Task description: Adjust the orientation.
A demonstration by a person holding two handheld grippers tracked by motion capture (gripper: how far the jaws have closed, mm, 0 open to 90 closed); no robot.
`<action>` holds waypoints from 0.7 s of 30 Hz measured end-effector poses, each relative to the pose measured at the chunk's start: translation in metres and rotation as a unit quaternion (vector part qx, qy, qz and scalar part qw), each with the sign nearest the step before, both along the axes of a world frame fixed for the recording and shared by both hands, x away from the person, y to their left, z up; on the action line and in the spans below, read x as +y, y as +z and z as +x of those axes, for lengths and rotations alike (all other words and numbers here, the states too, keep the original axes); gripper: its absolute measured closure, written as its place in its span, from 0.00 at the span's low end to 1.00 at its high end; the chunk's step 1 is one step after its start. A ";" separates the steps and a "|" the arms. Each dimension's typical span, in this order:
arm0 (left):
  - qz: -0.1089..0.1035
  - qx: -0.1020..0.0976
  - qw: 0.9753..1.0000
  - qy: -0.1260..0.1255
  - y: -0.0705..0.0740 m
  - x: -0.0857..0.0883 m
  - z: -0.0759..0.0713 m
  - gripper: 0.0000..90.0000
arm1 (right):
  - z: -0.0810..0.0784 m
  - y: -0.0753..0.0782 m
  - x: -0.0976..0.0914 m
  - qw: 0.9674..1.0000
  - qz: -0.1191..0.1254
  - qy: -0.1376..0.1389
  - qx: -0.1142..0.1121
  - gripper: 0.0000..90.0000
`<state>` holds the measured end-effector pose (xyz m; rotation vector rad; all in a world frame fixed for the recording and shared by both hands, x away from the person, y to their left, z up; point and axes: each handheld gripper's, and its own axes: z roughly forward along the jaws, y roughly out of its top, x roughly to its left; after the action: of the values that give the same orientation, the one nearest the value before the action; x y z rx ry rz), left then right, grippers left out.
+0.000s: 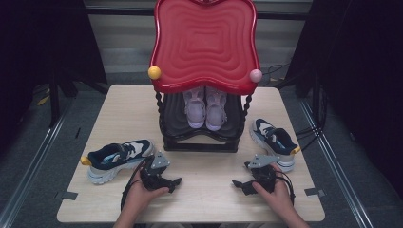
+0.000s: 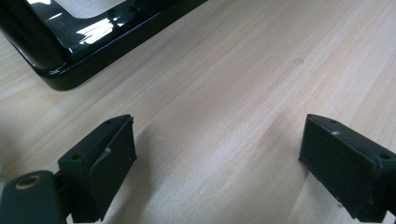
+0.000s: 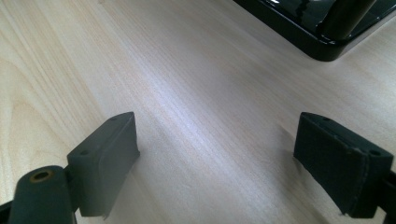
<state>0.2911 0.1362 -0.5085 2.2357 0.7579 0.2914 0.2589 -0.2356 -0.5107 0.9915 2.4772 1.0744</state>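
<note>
Fingers spread, both grippers (image 1: 177, 181) (image 1: 236, 183) | sneakers (image 1: 119, 159) (image 1: 274, 141) flank them | black rack (image 1: 199, 142) ahead

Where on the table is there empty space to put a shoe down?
Bare wood lies between the left claw and right claw, in front of the black rack. The far corners beside the rack are free too. It is crowded by the left sneaker and right sneaker.

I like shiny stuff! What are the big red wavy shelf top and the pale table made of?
The red wavy shelf top looks like glossy moulded plastic or lacquer: smooth ripples, soft sheen. The pale table looks like light wood or wood-look laminate with a matte finish: fine straight grain lines run along it.
</note>
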 end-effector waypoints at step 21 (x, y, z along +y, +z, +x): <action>0.074 0.062 0.995 -0.017 0.033 0.016 -0.005 0.22 | 0.000 0.000 0.000 1.000 0.000 0.002 0.000 0.14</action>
<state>0.2860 0.1520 -0.4758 2.4227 0.7849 0.2003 0.2593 -0.2358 -0.5107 0.9870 2.4804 1.0756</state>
